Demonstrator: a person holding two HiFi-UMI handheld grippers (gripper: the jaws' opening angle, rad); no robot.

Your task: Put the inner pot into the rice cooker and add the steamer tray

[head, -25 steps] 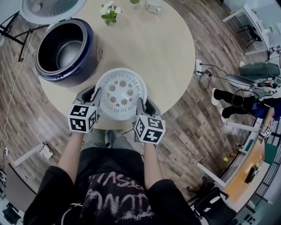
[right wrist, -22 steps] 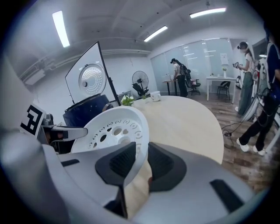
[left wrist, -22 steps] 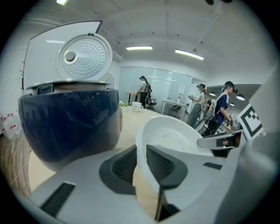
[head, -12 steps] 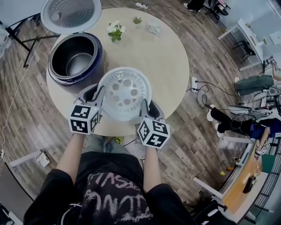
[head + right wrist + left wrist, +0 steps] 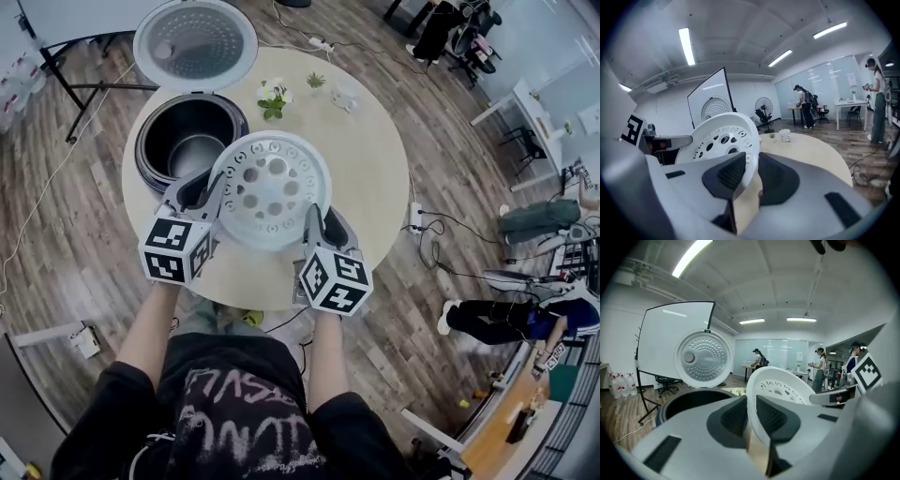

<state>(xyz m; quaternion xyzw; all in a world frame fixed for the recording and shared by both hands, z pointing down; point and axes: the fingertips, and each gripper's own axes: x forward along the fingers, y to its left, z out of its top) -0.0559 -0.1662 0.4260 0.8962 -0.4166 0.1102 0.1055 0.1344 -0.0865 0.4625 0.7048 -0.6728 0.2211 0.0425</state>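
While the left gripper (image 5: pixel 749 417), jaws just tightened, and the right gripper (image 5: pixel 751 172) pinch the lifted tray (image 5: pixel 272 183) by its rim, it next needs lowering into the pot (image 5: pixel 195 152).

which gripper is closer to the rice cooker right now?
Left. The left gripper, jaws just closed further on the steamer tray rim, sits by the rice cooker near edge; the right gripper holds the tray's opposite rim, farther from it.

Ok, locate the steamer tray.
Centre of the head view, just right of the open rice cooker: the steamer tray hangs between the left gripper, whose jaws have just been closing on its rim, and the right gripper, also clamped on it.
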